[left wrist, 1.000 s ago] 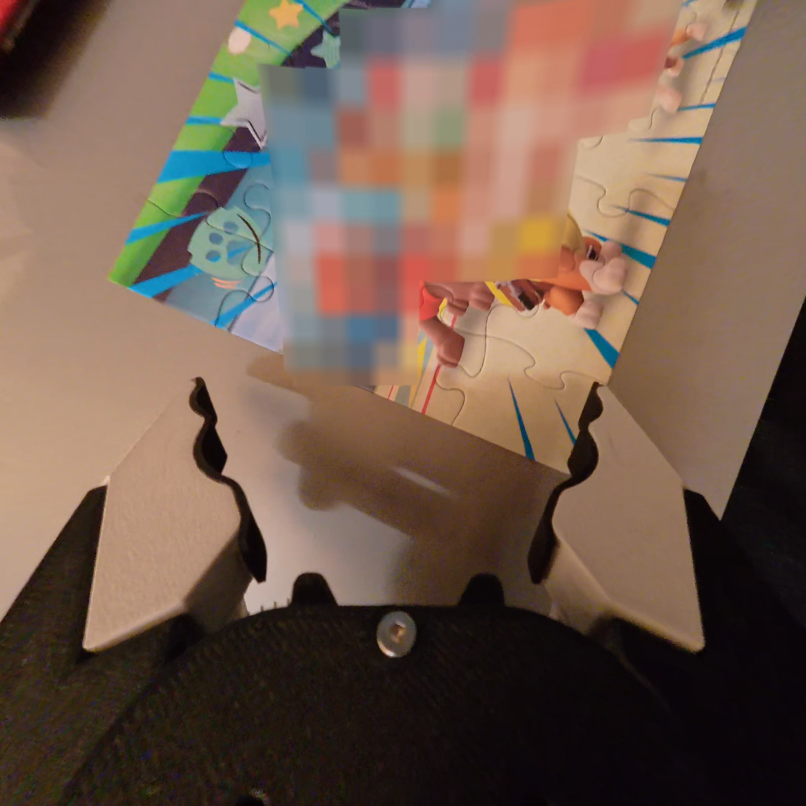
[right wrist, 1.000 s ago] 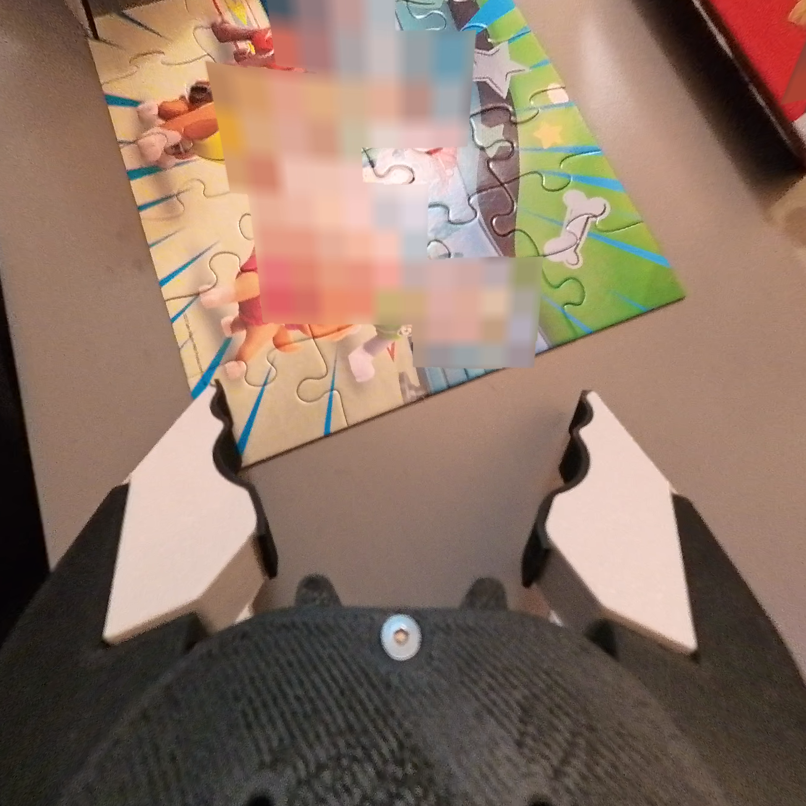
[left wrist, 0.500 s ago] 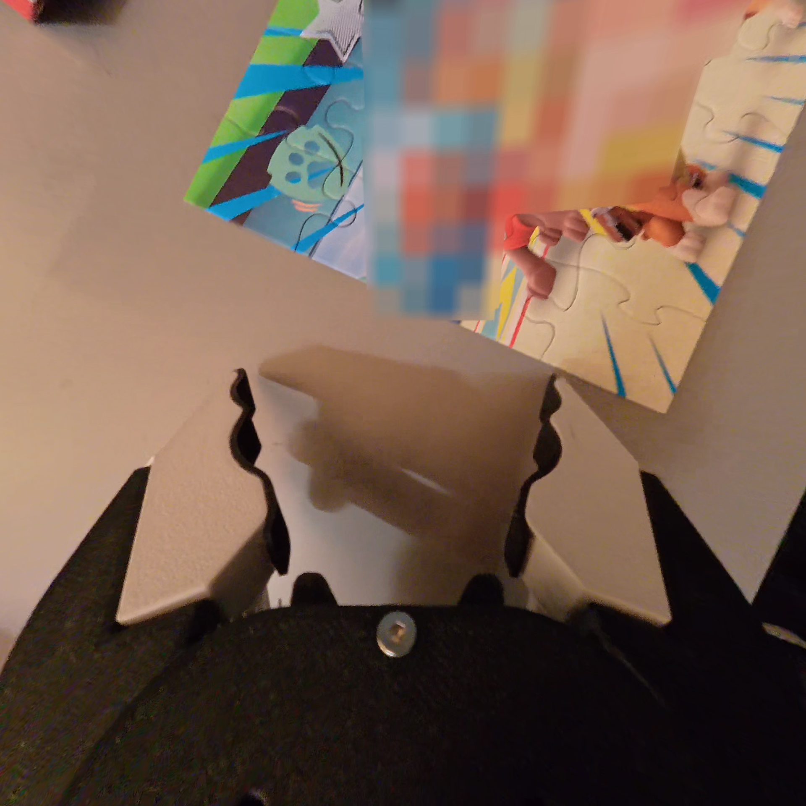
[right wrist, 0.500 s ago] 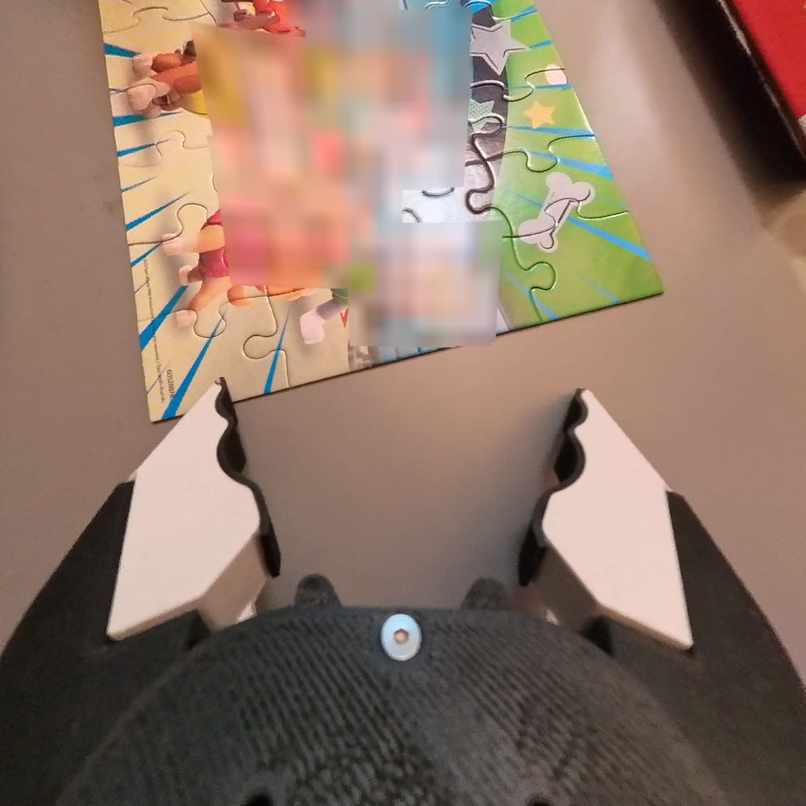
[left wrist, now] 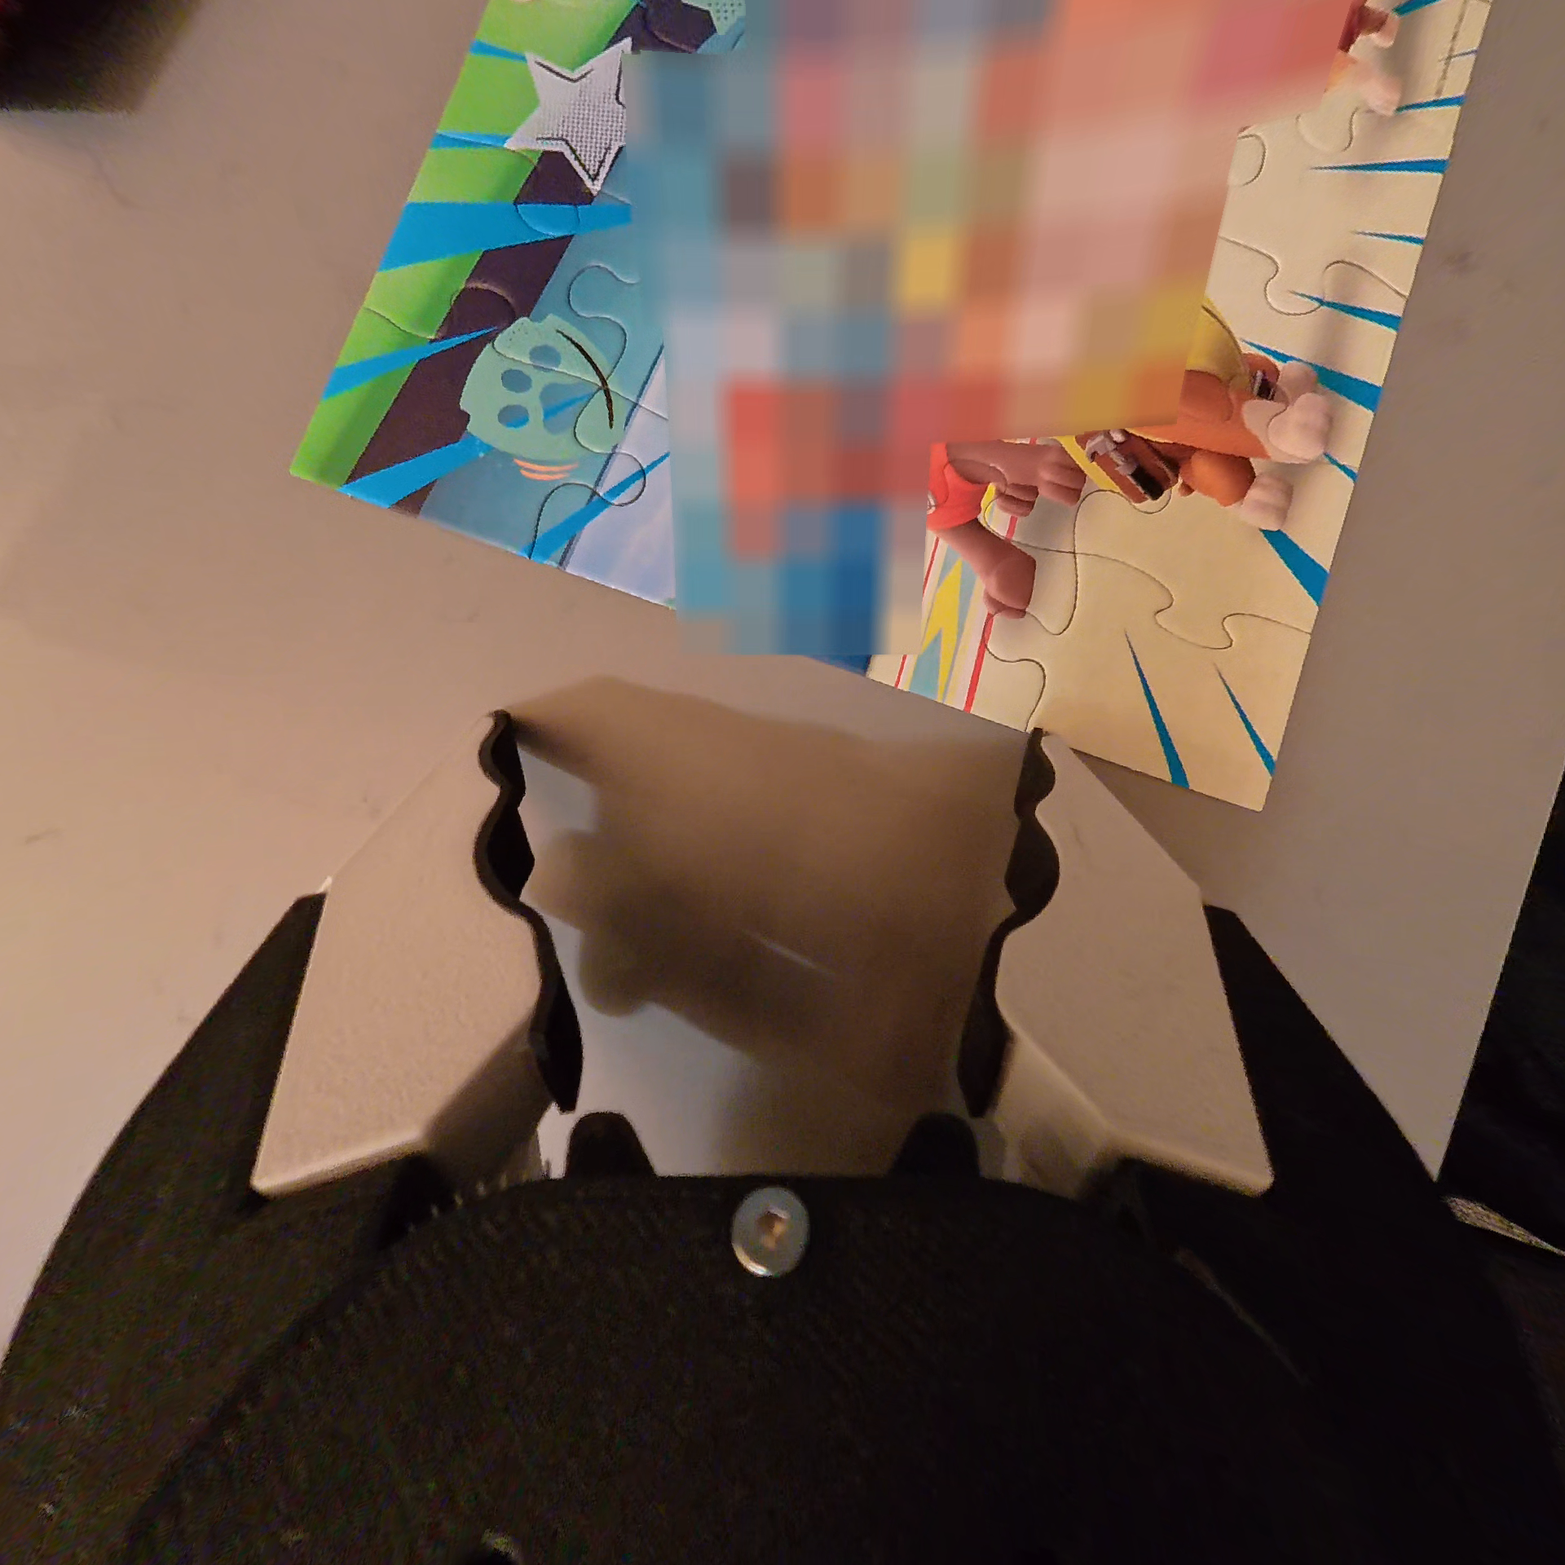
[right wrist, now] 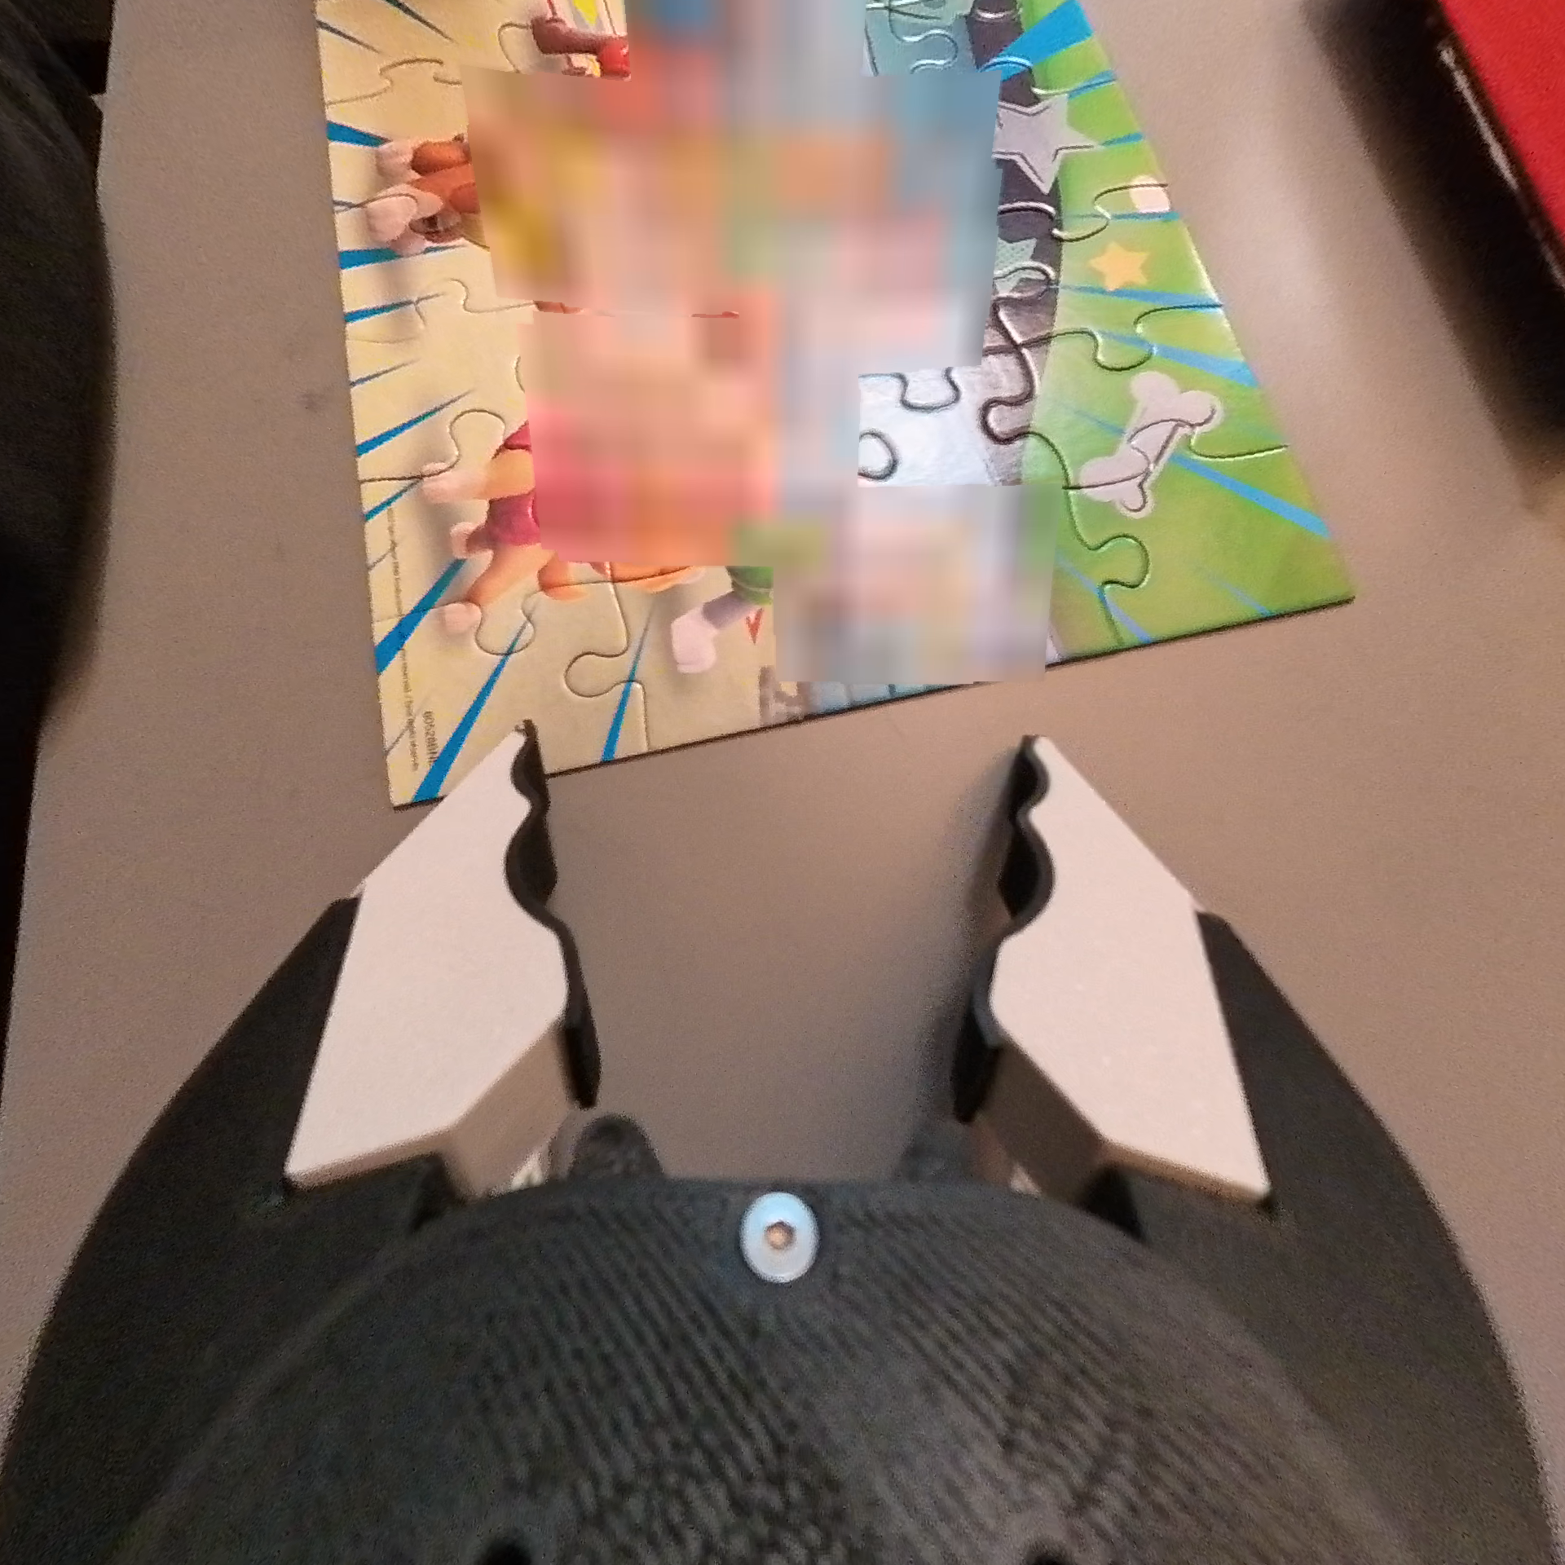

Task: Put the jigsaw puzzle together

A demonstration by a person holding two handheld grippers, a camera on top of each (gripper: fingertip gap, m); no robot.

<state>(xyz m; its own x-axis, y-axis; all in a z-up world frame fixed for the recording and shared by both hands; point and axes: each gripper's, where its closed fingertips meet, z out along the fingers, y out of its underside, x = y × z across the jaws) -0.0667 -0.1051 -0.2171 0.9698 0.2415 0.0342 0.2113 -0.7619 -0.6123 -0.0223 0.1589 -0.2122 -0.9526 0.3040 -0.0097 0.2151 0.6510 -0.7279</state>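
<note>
A colourful assembled jigsaw puzzle (left wrist: 1186,610) lies flat on a grey table (left wrist: 169,677). In the left wrist view my left gripper (left wrist: 766,732) is open and empty, hovering just short of the puzzle's near edge, its right fingertip by the cream corner. The puzzle also shows in the right wrist view (right wrist: 525,677). There my right gripper (right wrist: 775,741) is open and empty over bare table, its left fingertip over the puzzle's near left corner. Nothing lies between either pair of pads.
A red box (right wrist: 1516,110) lies at the far right edge of the table in the right wrist view. The table's edge drops to dark floor at the right in the left wrist view (left wrist: 1516,1059) and at the left in the right wrist view (right wrist: 42,423). The tips of one gripper are about 30 cm away from the tips of the other.
Both grippers have narrowed their jaws while staying open and empty. Both views shifted over the puzzle's near edge and corners.
</note>
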